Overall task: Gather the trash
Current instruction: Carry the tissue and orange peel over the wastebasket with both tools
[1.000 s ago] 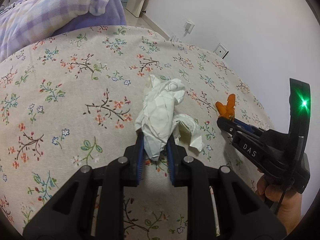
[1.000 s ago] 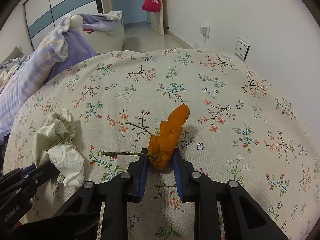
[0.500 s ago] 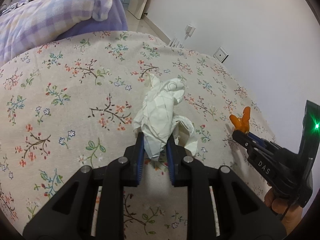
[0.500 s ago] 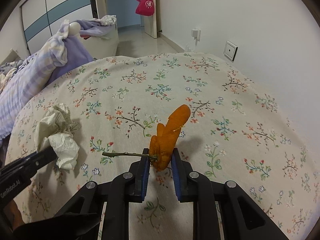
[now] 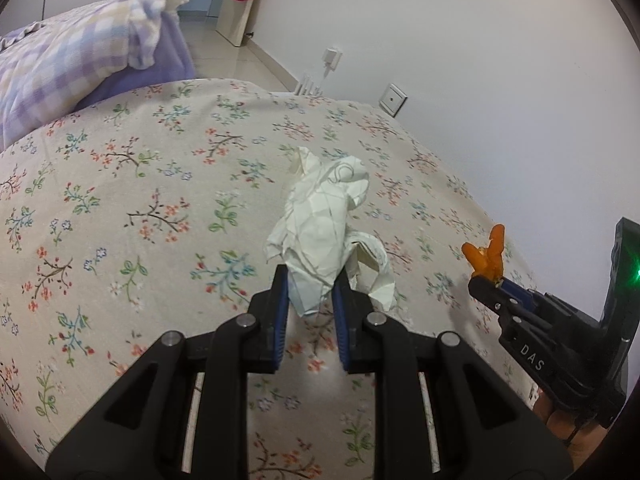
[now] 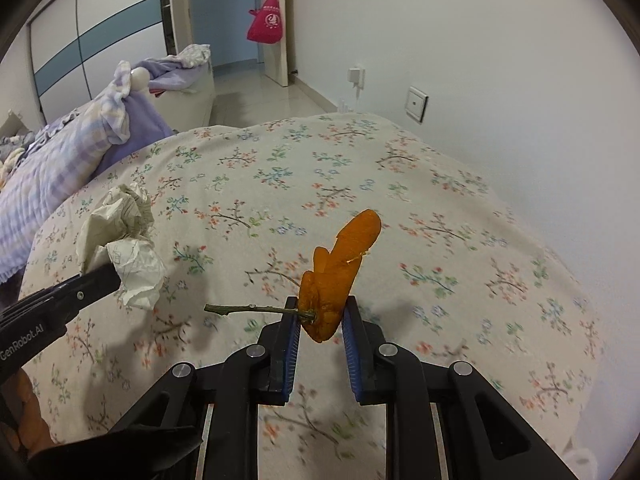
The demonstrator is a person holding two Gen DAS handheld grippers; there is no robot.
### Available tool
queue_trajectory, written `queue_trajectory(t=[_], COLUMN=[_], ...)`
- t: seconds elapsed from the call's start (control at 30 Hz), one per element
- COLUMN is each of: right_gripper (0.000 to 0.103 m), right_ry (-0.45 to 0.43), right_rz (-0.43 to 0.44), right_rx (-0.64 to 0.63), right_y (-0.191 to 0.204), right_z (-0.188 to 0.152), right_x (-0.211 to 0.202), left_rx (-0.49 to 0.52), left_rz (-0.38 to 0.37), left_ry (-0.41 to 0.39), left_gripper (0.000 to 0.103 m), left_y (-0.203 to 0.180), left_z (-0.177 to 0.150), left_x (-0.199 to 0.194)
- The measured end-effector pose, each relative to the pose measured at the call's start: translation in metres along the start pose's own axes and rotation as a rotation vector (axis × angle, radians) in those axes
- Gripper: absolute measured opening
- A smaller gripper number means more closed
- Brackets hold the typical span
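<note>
My left gripper (image 5: 310, 286) is shut on a crumpled white paper wad (image 5: 324, 224), which hangs above the floral bedspread (image 5: 140, 216). The same paper wad (image 6: 120, 236) shows at the left of the right wrist view, pinched by the left gripper (image 6: 108, 280). My right gripper (image 6: 320, 314) is shut on an orange peel (image 6: 340, 268) with a thin green stem (image 6: 248, 309) sticking out to the left. From the left wrist view the orange peel (image 5: 486, 254) sits in the right gripper (image 5: 486, 282) at the right edge. Both pieces are lifted off the bed.
A purple checked quilt (image 6: 60, 160) is heaped at the bed's left. The white wall (image 6: 480, 60) runs close along the bed's right side, with a socket (image 6: 416, 103) and a plugged charger (image 6: 356, 76). A red bag (image 6: 266, 20) hangs on the open door beyond.
Both grippers have risen and drawn back from the bed, carrying the paper wad and the orange peel. More of the wall and floor beyond the bed shows now.
</note>
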State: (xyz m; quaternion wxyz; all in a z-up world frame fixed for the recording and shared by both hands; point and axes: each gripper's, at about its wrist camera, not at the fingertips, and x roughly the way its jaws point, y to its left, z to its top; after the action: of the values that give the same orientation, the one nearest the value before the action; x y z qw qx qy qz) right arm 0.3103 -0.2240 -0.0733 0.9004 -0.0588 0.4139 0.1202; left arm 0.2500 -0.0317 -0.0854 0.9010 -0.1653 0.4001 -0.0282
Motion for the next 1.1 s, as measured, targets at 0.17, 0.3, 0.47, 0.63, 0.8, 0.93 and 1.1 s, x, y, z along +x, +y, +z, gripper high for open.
queue_trajectory(t=[0.17, 0.3, 0.47, 0.63, 0.8, 0.93, 1.1], right_gripper=[0.021, 0.021, 0.021, 0.021, 0.021, 0.021, 0.021], right_ry=[-0.007, -0.016, -0.025, -0.034, -0.029, -0.019, -0.001], right_rz=[-0.033, -0.050, -0.082, -0.104, -0.138, -0.167, -0.206], right_rx=[0.046, 0.090, 0.128, 0.177, 0.209, 0.245, 0.289], right_y=[-0.022, -0.039, -0.059, -0.079, -0.096, -0.113, -0.135], right_z=[-0.017, -0.033, -0.051, -0.069, -0.092, -0.111, -0.136], right_x=[-0.024, -0.043, -0.066, -0.086, -0.104, -0.117, -0.131], left_rx=[0.048, 0.076, 0.127, 0.180, 0.235, 0.290, 0.368], left_rz=[-0.032, -0.054, -0.084, -0.113, -0.146, -0.181, -0.243], left_ry=[0.022, 0.035, 0.055, 0.074, 0.094, 0.119, 0.157], left_gripper=[0.022, 0.022, 0.022, 0.022, 0.022, 0.022, 0.022], left_y=[-0.021, -0.037, -0.061, -0.084, -0.107, -0.128, -0.158], left_z=[-0.009, -0.017, -0.028, -0.039, -0.052, -0.062, -0.076], left_x=[-0.002, -0.004, -0.008, -0.011, -0.014, -0.015, -0.015])
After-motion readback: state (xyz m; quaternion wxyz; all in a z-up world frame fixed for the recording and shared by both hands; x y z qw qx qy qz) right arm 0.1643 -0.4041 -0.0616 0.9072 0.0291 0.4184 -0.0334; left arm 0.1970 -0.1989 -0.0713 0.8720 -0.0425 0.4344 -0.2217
